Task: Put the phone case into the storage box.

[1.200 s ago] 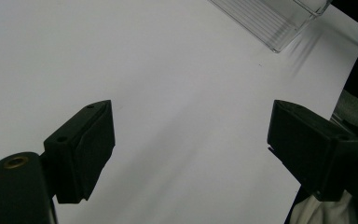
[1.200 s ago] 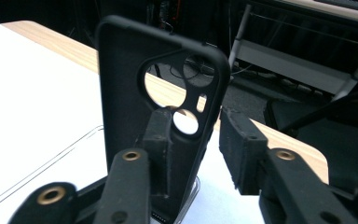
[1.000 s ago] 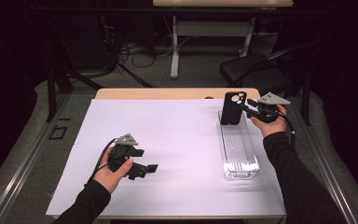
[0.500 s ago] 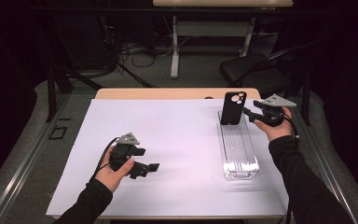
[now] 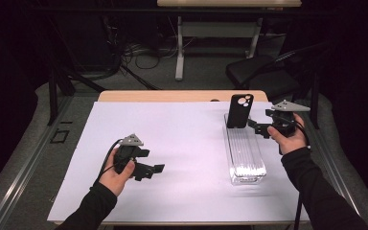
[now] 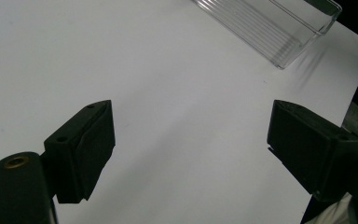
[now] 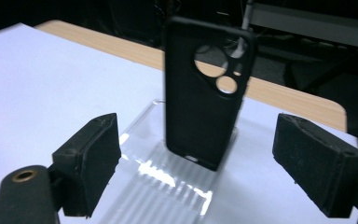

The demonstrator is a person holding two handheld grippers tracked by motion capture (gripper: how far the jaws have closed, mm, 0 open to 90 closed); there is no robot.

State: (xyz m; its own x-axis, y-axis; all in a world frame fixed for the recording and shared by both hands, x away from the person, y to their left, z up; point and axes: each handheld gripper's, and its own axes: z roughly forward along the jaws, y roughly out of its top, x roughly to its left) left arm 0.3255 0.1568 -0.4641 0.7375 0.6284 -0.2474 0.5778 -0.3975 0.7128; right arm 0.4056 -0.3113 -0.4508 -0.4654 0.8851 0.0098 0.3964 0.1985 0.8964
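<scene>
- The black rubbery phone case (image 5: 239,110) stands upright at the far end of the clear ribbed plastic tray (image 5: 244,155).
- Our right gripper (image 5: 259,127) and left gripper (image 5: 154,169) gape empty.
- We should centre both right jaws on the case edges, then close gently.

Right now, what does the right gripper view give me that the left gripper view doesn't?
Right gripper view: the black phone case standing upright in the clear tray, seen between open fingers, plus the wooden table edge and dark room behind. Left gripper view: the tray's other end, and bare white sheet between that gripper's open fingers. Both share: the tray, the white sheet, and fingers holding nothing.
</scene>
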